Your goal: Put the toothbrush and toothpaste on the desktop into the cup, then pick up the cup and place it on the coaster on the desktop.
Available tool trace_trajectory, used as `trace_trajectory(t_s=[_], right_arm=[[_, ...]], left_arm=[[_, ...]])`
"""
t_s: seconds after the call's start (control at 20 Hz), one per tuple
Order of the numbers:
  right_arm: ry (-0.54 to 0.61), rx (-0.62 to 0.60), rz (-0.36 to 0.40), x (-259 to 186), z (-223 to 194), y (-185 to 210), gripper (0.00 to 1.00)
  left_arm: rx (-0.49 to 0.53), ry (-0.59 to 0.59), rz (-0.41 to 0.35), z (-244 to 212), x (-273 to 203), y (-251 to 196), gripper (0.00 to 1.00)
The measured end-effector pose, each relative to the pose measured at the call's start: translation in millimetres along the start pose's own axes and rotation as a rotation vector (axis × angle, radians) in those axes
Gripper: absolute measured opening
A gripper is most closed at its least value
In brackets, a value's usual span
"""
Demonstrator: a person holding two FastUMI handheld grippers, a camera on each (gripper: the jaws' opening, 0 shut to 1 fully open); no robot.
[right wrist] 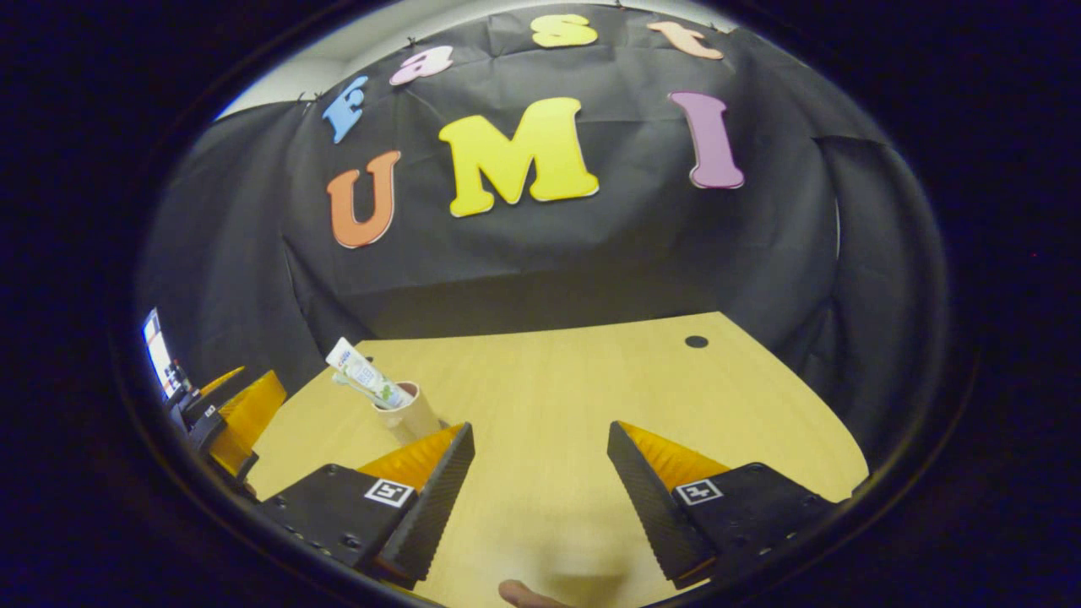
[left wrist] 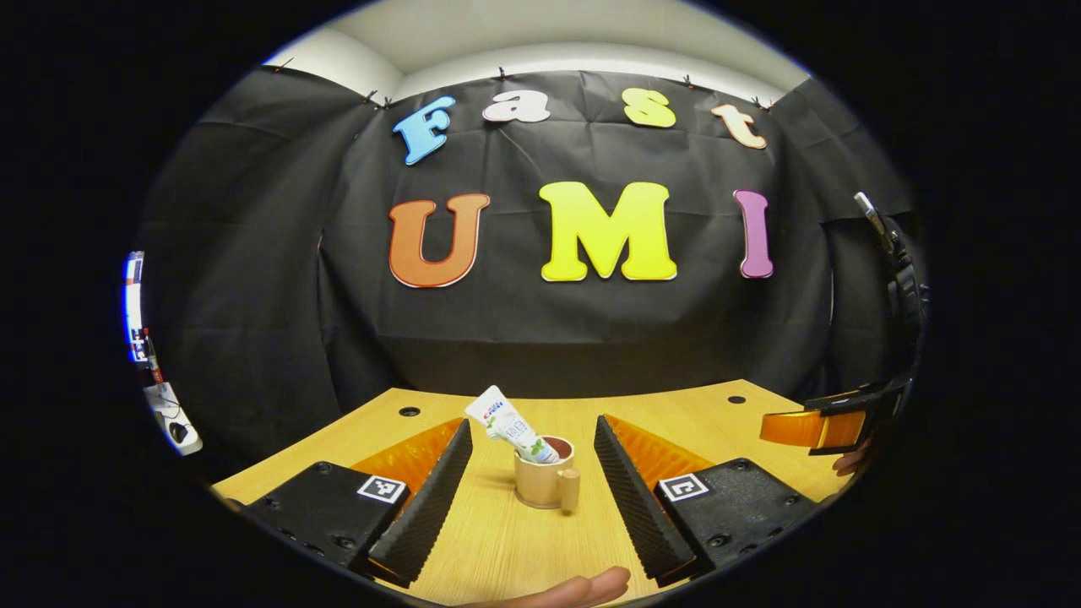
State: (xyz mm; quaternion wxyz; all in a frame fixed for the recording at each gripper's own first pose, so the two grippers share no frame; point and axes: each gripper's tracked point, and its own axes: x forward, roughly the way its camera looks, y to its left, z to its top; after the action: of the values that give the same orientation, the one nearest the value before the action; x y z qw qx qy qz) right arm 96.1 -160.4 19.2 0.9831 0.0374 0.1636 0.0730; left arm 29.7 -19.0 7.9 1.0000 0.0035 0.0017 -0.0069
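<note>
One wooden desktop (left wrist: 507, 540) under black cloth wall, two round holes near its far edge. One tan cup (left wrist: 545, 484) stands between the wide-open, empty left gripper (left wrist: 532, 473) fingers, one toothpaste (left wrist: 511, 426) tube leaning in it, label print unreadable. Right gripper (right wrist: 540, 473) is open wide, empty, cup just beyond its left finger.

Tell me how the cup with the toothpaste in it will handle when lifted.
The cup looks small and probably light. The toothpaste tube leans out over its rim, so it may tip toward that side if jolted. Its side handle suggests a rigid body that should take a firm squeeze.
</note>
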Motion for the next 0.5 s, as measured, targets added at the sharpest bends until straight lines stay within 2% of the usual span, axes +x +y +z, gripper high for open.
trace_trajectory(t_s=[0.1, 0.25, 0.4, 0.5], right_arm=[[-0.056, -0.025, 0.006, -25.8, -8.4, -16.2, 0.96], [-0.132, 0.04, 0.029, -58.9, -18.9, -26.0, 0.96], [-0.167, -0.002, -0.013, -70.4, -27.9, -38.7, 0.96], [-0.211, -0.022, -0.029, -76.9, -19.2, -39.5, 0.96]], left_arm=[[0.007, -0.008, -0.012, -2.3, -10.5, -11.1, 0.93], [0.004, 0.011, -0.05, -17.8, -21.8, -31.0, 0.93], [-0.018, 0.025, -0.055, -29.3, -28.2, -35.6, 0.93], [-0.024, 0.025, -0.049, -31.4, -30.9, -35.7, 0.93]])
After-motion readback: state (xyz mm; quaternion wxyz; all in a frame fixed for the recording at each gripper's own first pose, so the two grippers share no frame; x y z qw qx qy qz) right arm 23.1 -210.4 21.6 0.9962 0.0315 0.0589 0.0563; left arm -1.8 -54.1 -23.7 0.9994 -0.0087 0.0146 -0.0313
